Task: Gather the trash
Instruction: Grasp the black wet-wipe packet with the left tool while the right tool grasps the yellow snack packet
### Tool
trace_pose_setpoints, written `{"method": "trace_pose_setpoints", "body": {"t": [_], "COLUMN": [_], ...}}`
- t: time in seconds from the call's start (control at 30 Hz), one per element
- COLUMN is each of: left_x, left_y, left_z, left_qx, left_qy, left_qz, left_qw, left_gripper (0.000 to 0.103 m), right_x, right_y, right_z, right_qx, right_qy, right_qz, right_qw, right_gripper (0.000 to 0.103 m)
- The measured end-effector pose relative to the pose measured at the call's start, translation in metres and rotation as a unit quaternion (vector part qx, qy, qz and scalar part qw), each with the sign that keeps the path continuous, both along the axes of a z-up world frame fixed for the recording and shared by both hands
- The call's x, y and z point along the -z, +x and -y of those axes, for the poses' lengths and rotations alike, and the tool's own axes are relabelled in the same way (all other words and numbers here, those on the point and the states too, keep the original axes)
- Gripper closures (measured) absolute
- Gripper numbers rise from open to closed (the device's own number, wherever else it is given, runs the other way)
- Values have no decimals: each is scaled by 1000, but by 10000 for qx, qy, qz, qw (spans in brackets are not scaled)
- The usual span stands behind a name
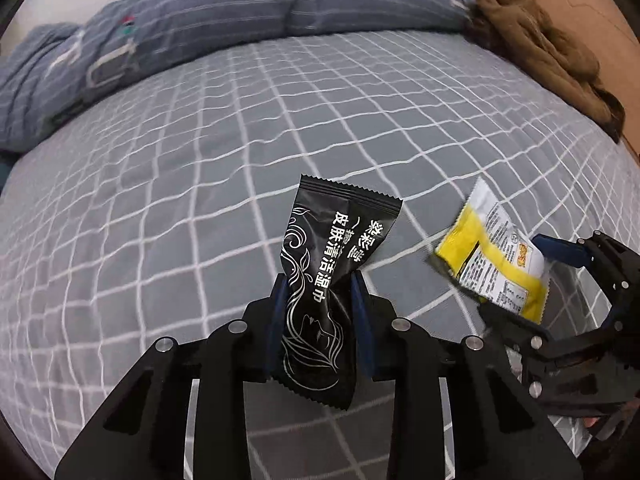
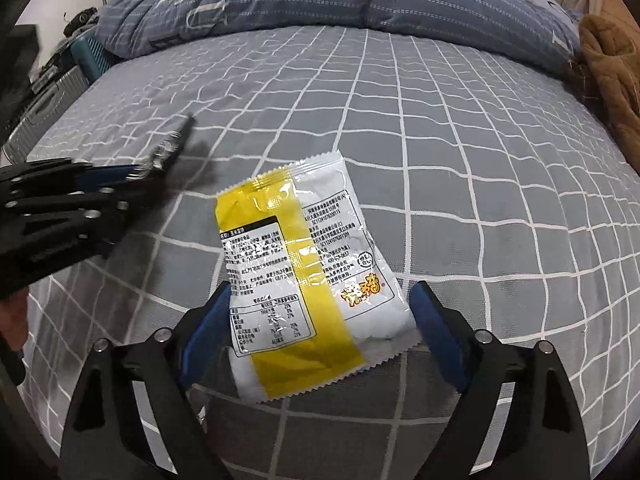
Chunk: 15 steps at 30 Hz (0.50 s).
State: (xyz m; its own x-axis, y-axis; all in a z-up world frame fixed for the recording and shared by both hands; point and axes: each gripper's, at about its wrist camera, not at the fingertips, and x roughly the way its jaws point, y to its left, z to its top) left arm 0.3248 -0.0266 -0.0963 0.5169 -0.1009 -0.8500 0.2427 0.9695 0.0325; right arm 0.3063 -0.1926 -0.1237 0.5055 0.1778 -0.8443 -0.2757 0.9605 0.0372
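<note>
Left wrist view: your left gripper (image 1: 318,280) is clamped on the black wet-wipe packet (image 1: 320,280), its blue pads pinching the packet at mid-length so that the film creases inward. The packet stands nearly upright between the fingers, serrated top edge uppermost, lifted clear of the bed sheet (image 1: 200,160).

Right wrist view: your right gripper (image 2: 320,292) stands wide, one blue pad on each side of the yellow-and-white snack wrapper (image 2: 296,264). The left pad lies at the wrapper's edge and the right pad just beside its other edge; neither visibly squeezes it, so the wrapper is straddled, not held. The wrapper lies flat on the grey checked sheet, printed back face up, its lower end between the fingers.

In the left view the same wrapper (image 1: 492,256) appears to the right of the black packet, with your right gripper (image 1: 516,276) around it.

Background: a blue striped duvet (image 1: 240,12) is bunched along the far edge of the bed, and a brown fleece blanket (image 1: 536,40) lies at its right end. No bin or bag appears in either view.
</note>
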Motion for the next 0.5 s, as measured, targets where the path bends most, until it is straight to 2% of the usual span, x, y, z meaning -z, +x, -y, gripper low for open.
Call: {"method": "trace_pose_setpoints", "body": {"t": [0.13,0.2,0.27,0.5], "left_x": [-1,-4,-8,-10], "left_y": [-10,-7,-8,-20], "left_z": [1,3,6,11], "left_qx": [-35,-55,-62,-137], "left_qy": [-53,-95,-62,-254], "left_qz": [13,42,92,136], "left_qw": [10000,9999,9999,9995], "left_gripper": [73,73,73,73], "right_x": [3,4,4,4], "right_y": [2,3,4,2], "right_z": [3,7,11,11], "right_qx": [92,166,263,288], "right_qy": [32,67,106,116], "right_qz": [-59,-98,-110,-68], "right_qw": [9999,9998,9995,9995], "right_gripper": [29,36,47,63]}}
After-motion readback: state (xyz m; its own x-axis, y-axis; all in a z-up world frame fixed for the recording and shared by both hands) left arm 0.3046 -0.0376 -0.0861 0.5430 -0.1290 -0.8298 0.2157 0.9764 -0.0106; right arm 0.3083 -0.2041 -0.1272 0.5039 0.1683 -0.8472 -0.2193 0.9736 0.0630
